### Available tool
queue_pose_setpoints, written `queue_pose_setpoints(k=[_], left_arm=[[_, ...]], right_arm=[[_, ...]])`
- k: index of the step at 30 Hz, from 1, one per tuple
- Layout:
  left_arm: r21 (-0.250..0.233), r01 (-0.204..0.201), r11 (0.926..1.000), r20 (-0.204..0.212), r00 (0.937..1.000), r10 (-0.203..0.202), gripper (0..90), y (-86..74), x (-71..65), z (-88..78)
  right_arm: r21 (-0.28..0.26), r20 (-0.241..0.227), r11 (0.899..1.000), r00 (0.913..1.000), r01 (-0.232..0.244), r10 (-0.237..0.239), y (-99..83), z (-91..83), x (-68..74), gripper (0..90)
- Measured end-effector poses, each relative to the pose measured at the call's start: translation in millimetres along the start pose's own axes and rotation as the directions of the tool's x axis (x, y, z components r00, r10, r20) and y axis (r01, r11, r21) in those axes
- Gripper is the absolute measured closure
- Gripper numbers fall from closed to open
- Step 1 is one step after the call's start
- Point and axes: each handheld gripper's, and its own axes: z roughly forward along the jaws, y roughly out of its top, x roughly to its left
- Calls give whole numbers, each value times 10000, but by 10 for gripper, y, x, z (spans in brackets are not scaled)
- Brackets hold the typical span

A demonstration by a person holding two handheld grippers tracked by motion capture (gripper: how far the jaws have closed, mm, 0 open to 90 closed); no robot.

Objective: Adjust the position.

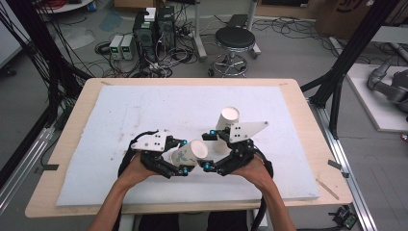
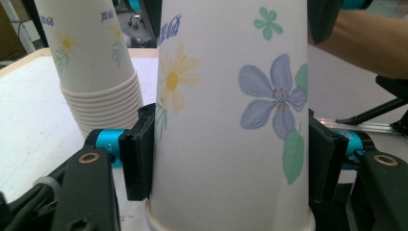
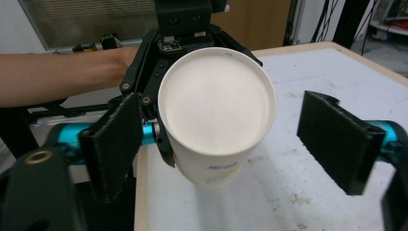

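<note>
In the high view, a wooden table [image 1: 308,120] with a big white mat [image 1: 144,110] on top sits in the middle of the frame. Two arms come in from the bottom. The left gripper [image 1: 181,156] is a little left of the middle, and it holds a paper cup [image 1: 190,154] that lies on its side, with the round bottom pointing to the right. The right gripper [image 1: 210,151] is just beside it, with its jaws apart near that cup. A stack of cups [image 1: 227,126] stands upside down on the mat right behind the right gripper. A black stool [image 1: 234,41] stands on the floor near the top of the frame. In the left gripper view, the paper cup [image 2: 231,120] with a yellow flower and a blue flower sits between the two black jaws, and both jaws press on its sides. The stack of cups [image 2: 94,62] is in the upper left. In the right gripper view, the white bottom of the paper cup [image 3: 216,103] faces the camera in the middle. The right gripper [image 3: 231,144] is wide open, with one jaw on each side of the cup and not touching it. The left gripper [image 3: 185,29] holds the cup from behind, near the top.
</note>
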Motion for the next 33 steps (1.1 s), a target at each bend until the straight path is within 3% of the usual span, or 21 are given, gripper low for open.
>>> queue_pose_setpoints(k=[4, 5, 7, 8, 9, 10, 12, 13, 16, 17, 18, 19, 20, 21, 22, 23, 24, 25, 28, 32, 33], left_arm=[[444, 132, 9989, -54, 9999, -129, 341, 17, -9, -89], [1216, 95, 9925, -89, 9999, -85, 341, 52, -13, -139], [1560, 29, 9877, -57, 10000, -20, 341, 70, -10, -161], [2263, 103, 9740, 42, 9999, -116, 341, 129, -12, -208], [2612, 132, 9652, 106, 9998, -166, 341, 163, -13, -227], [2612, 132, 9652, 106, 9998, -166, 341, 163, -13, -227], [3365, 132, 9416, 222, 9995, -220, 341, 241, -12, -254], [3937, 105, 9192, 253, 9994, -222, 341, 299, -7, -268], [4828, -94, 8757, 301, 9995, -59, 341, 388, -7, -268], [4973, -43, 8676, 321, 9994, -134, 341, 411, -12, -262], [4973, -43, 8676, 321, 9994, -134, 341, 411, -12, -262], [5361, -175, 8440, 460, 9989, -85, 341, 463, -11, -250], [5361, -175, 8440, 460, 9989, -85, 341, 463, -11, -250], [5689, -233, 8221, 467, 9989, -41, 341, 505, -18, -233], [5689, -233, 8221, 467, 9989, -41, 341, 505, -18, -233], [6028, -393, 7969, 454, 9989, 150, 341, 547, -16, -224], [6028, -393, 7969, 454, 9989, 150, 341, 547, -16, -224], [6171, -414, 7858, 537, 9985, 105, 341, 568, -18, -209], [6494, -505, 7588, 590, 9981, 159, 341, 576, -29, -156], [6537, -587, 7544, 665, 9976, 199, 341, 574, -40, -84], [6617, -691, 7466, 793, 9966, 220, 341, 577, -54, -23]], right_arm=[[508, 73, 9986, 9999, 123, -127, 1, -36, 22, 158], [770, 150, 9968, 9996, 232, -244, 4, -38, 34, 158], [1011, 213, 9944, 9992, 313, -337, 7, -35, 46, 158], [1493, 213, 9875, 9983, 501, -538, 12, -21, 60, 158], [1680, 195, 9842, 9980, 562, -603, 15, -12, 64, 158], [1936, 174, 9794, 9980, 571, -616, 21, -2, 73, 158], [2179, 150, 9740, 9976, 622, -671, 29, 9, 77, 158], [2687, 165, 9602, 9964, 760, -835, 51, 36, 84, 158], [3283, 41, 9403, 9953, 897, -964, 80, 78, 89, 159], [3535, 44, 9306, 9947, 945, -1027, 92, 92, 91, 159], [3727, 97, 9228, 9940, 975, -1089, 104, 102, 93, 159], [3901, 51, 9152, 9937, 1011, -1120, 114, 113, 91, 159], [4086, 62, 9073, 9937, 998, -1121, 126, 117, 96, 159], [4252, 77, 8992, 9931, 1027, -1171, 137, 122, 98, 159], [4252, 77, 8992, 9931, 1027, -1171, 137, 122, 98, 159], [4589, 63, 8821, 9924, 1060, -1226, 161, 129, 106, 160], [4589, 63, 8821, 9924, 1060, -1226, 161, 129, 106, 160], [4897, 49, 8646, 9912, 1128, -1321, 176, 134, 114, 161], [5257, 45, 8422, 9897, 1195, -1432, 199, 144, 129, 161], [5395, -44, 8320, 9885, 1297, -1513, 223, 163, 143, 163], [5379, -57, 8328, 9884, 1313, -1521, 237, 184, 150, 163]])
